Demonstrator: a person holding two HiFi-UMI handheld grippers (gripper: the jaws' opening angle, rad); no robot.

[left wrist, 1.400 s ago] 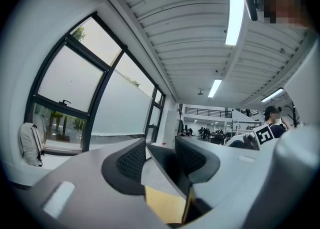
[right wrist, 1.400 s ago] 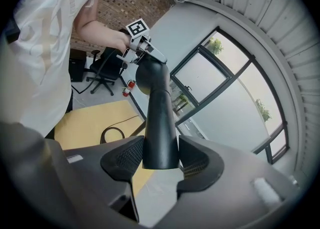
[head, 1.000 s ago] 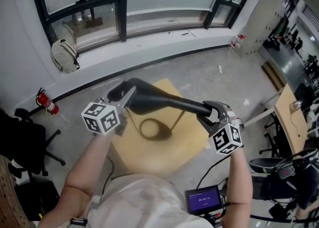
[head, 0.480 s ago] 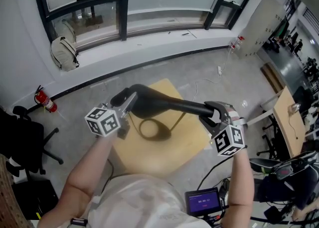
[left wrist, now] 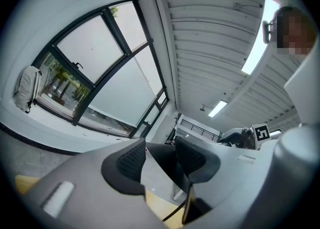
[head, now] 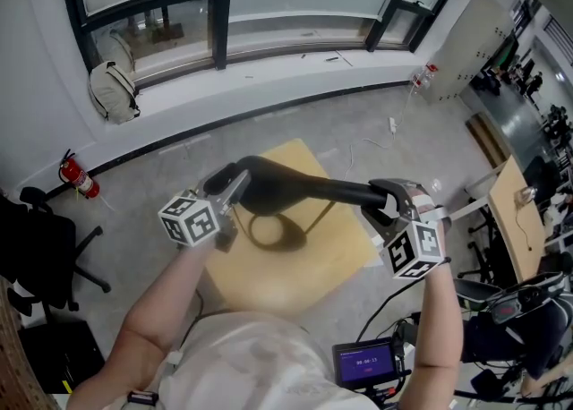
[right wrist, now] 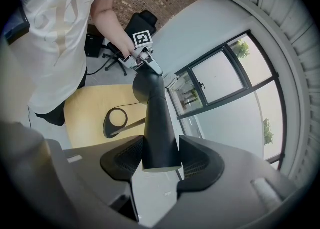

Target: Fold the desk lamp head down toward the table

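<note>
Head view: the desk lamp (head: 295,186) stretches over the yellow table (head: 340,265), with the left gripper (head: 231,186) at its nine o'clock end and the right gripper (head: 380,202) at three. Left gripper view: jaws pinch the desk lamp (left wrist: 160,152). Right gripper view: jaws clamp its blunt end (pads pressed flush).

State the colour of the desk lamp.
Black. The desk lamp shows best in the right gripper view, against the pale yellow table.

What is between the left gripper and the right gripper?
The black lamp head runs from the left gripper to the right gripper, seen in the head view.
</note>
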